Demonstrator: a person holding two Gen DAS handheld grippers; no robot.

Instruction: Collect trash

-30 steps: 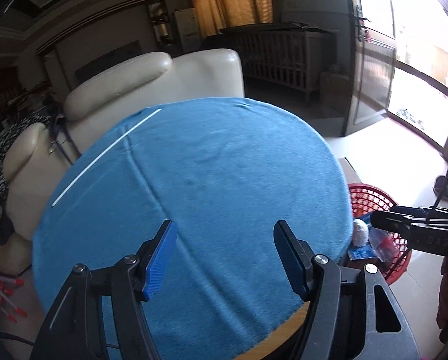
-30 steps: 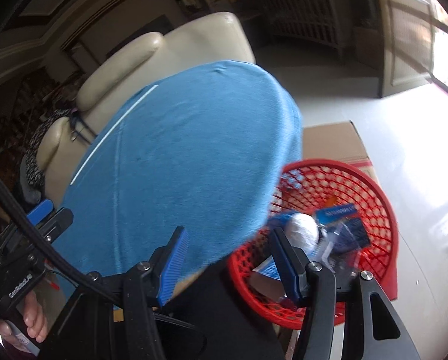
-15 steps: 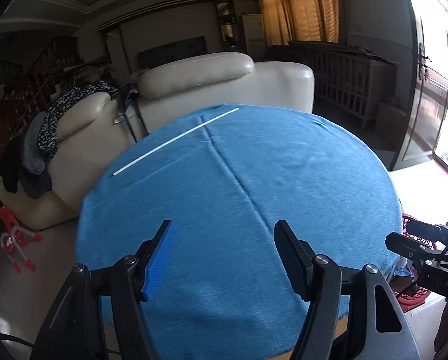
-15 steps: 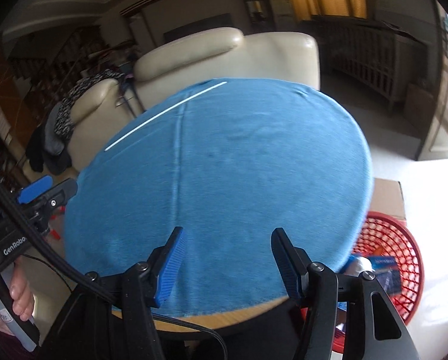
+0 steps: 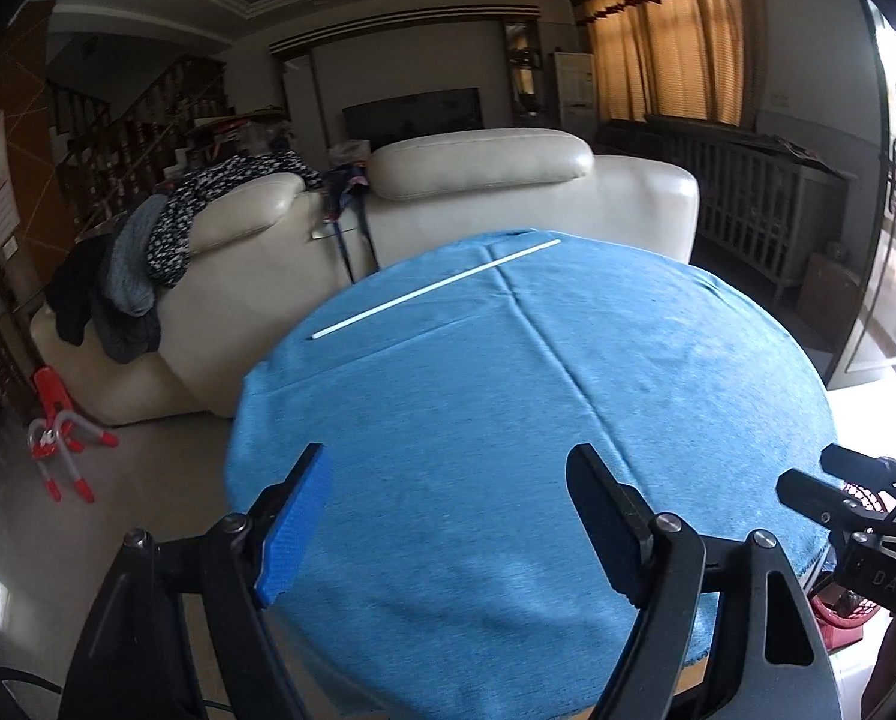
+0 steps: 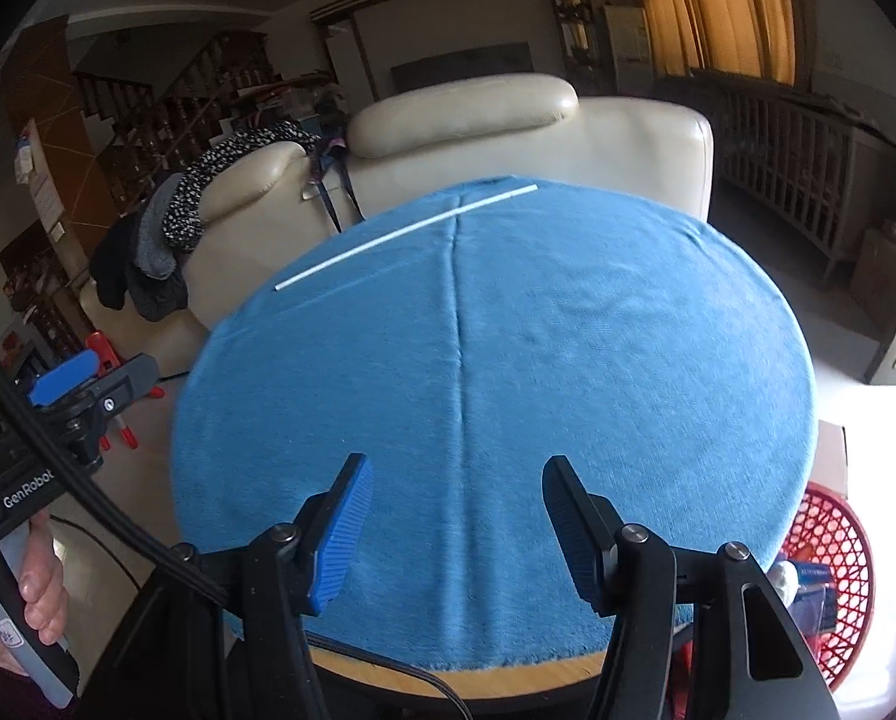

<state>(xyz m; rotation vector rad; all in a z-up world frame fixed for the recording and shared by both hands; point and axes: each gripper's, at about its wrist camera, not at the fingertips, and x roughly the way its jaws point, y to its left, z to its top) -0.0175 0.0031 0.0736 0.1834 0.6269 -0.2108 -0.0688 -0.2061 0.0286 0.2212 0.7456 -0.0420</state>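
The left claw hovers over the near edge of the round table's blue cloth, fingers spread wide and holding nothing — the right claw does the same, its blue pads apart and bare. A thin white stick lies on the cloth at about 11 o'clock, near the far rim. The red basket sits on the floor at 4 o'clock beside the table, with wrappers and a crumpled white wad inside. A cream sofa stands beyond at 12 o'clock.

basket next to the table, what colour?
Red mesh basket, with trash inside; clearest in the right wrist view.
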